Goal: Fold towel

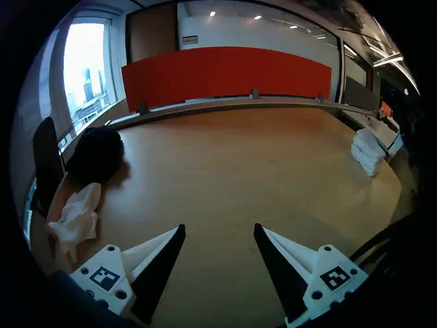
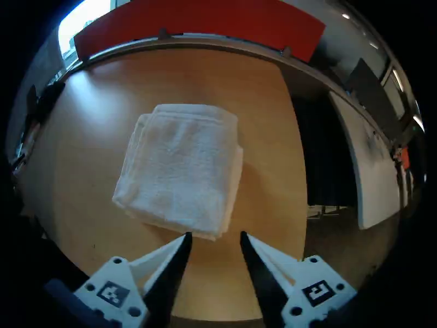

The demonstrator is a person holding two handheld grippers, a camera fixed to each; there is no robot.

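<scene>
Towel (image 2: 180, 169) looks fully folded to me, lying as a tidy layered rectangle on the worktop (image 2: 87, 136) just ahead of my right gripper (image 2: 214, 240). Its fingers are spread and empty, same for my left gripper (image 1: 218, 232), so I reckon it's basically done.
</scene>
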